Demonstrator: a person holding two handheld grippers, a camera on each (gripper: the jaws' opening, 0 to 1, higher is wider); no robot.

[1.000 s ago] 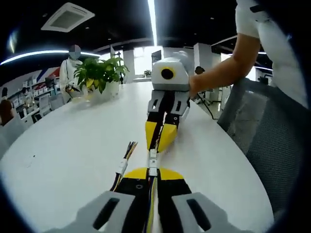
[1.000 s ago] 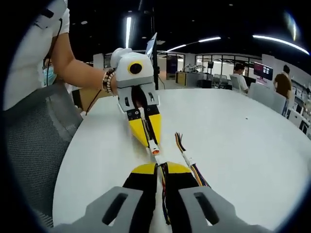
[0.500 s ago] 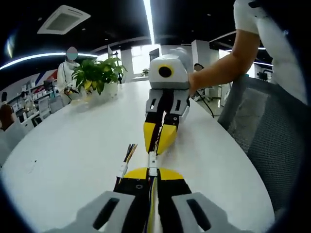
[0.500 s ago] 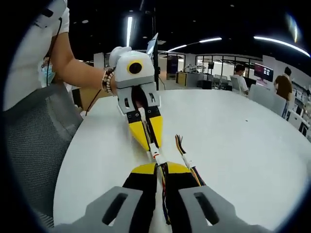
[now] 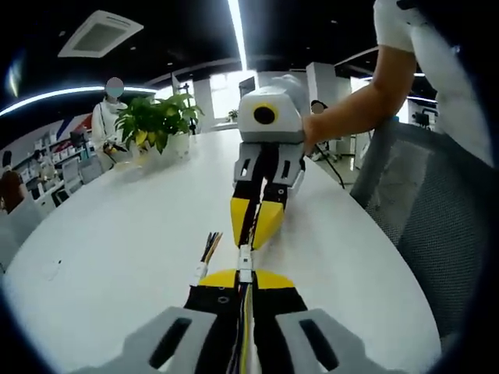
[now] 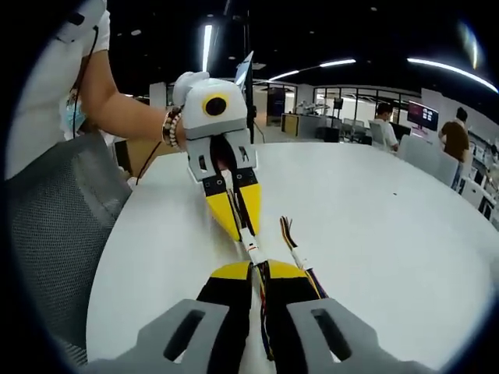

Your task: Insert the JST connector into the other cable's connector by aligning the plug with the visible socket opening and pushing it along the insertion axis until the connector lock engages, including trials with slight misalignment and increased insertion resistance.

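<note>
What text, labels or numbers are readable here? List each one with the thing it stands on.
None can be read.
The connector between the two grippers carries no legible marking.
The wall panels behind the plant show red and blue shapes, too blurred to read.
The far monitor is too small to read.

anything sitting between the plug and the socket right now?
Nothing visible. The white plug and socket meet end to end between the right gripper and left gripper. A loose cable lies beside them, off the line.
</note>
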